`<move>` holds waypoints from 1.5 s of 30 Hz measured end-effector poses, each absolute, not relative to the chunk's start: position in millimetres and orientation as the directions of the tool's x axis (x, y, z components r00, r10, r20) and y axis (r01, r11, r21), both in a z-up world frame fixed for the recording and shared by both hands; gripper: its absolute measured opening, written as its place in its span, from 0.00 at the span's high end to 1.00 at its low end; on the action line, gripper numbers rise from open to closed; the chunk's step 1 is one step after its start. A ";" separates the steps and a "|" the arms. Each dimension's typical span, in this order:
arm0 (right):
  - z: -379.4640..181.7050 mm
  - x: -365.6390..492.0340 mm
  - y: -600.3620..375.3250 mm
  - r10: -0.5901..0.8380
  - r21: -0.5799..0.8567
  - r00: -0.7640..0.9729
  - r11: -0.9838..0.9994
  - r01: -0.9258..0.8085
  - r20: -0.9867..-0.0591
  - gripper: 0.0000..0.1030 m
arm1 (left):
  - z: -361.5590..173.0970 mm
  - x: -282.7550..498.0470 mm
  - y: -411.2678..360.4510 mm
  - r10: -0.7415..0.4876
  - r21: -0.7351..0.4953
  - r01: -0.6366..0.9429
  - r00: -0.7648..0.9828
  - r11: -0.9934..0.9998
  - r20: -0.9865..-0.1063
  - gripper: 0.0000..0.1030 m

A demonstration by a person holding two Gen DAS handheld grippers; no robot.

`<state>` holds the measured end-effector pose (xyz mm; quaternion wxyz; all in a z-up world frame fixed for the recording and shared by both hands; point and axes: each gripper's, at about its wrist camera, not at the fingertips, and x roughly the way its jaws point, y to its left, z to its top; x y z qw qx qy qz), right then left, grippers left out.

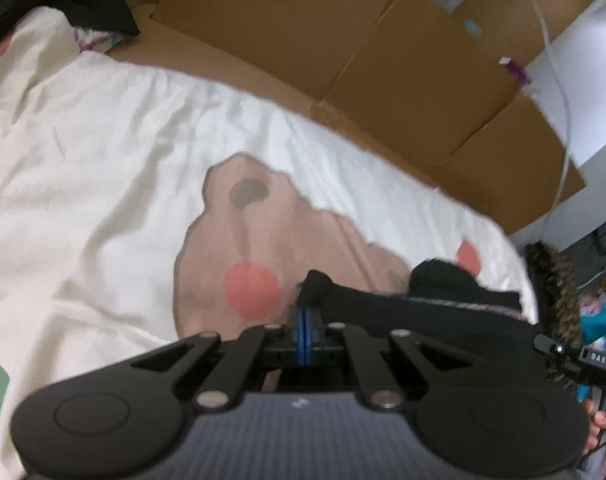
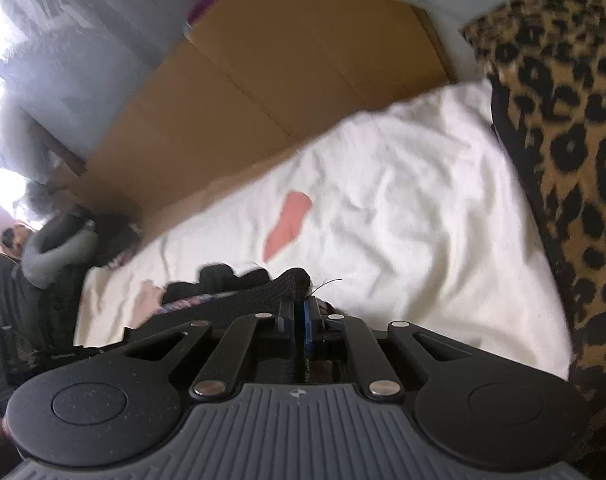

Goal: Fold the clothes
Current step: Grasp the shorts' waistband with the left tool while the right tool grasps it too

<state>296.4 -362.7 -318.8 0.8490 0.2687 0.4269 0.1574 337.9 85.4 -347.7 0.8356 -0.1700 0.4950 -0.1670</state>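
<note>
Nearest in the left wrist view, the left tongs (image 1: 305, 312) are pinched tight on a corner of a black garment (image 1: 443, 304), the blue pads pressed together with a small peak of dark cloth standing up just above them. From that corner the garment stretches away to the right in a low band across the bed, with a bunched lump further along it.

In the right wrist view the right tongs (image 2: 299, 304) are likewise clamped on an edge of the same black garment (image 2: 243, 284) (a loose thread sticks out beside the pinched cloth). The rest of the garment trails off to the left of these tongs.

Under the garment lies a white bedcover (image 1: 103, 140) printed with a large tan shape and coral spots. Beyond the bed stands flattened brown cardboard (image 1: 343, 48). At the right edge sits a leopard-print fabric (image 2: 563, 120), touching the bedcover.
</note>
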 end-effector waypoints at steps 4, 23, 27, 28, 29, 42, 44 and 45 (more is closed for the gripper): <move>-333.8 298.7 -357.8 0.492 0.593 0.568 0.805 -0.010 -0.660 0.91 | -349.7 336.0 76.9 -0.394 -0.380 0.126 0.456 0.916 -0.798 0.85; -343.1 301.5 -323.2 0.419 0.419 0.526 0.899 -0.127 -0.740 0.53 | -354.8 333.0 22.0 -0.311 -0.184 0.298 0.465 0.936 -0.829 0.38; -342.5 302.1 -315.5 0.398 0.370 0.522 0.915 -0.162 -0.755 0.54 | -355.5 335.4 23.3 -0.313 -0.201 0.276 0.461 0.940 -0.830 0.39; -342.2 302.3 -314.2 0.394 0.361 0.521 0.917 -0.169 -0.757 0.54 | -355.2 336.0 23.5 -0.317 -0.206 0.276 0.457 0.939 -0.831 0.39; -341.9 301.9 -312.9 0.389 0.351 0.523 0.920 -0.176 -0.758 0.56 | -354.9 336.6 23.8 -0.320 -0.211 0.275 0.452 0.938 -0.833 0.42; -325.8 294.2 -323.4 0.375 0.365 0.550 0.921 -0.132 -0.746 0.94 | -350.1 340.5 28.5 -0.357 -0.268 0.260 0.409 0.928 -0.840 0.90; -316.5 289.4 -329.3 0.365 0.363 0.570 0.924 -0.121 -0.736 0.95 | -344.0 336.0 30.1 -0.346 -0.255 0.256 0.426 0.932 -0.836 0.90; -312.5 287.0 -331.1 0.361 0.361 0.577 0.925 -0.120 -0.733 0.95 | -339.6 333.6 31.3 -0.342 -0.251 0.254 0.437 0.934 -0.832 0.91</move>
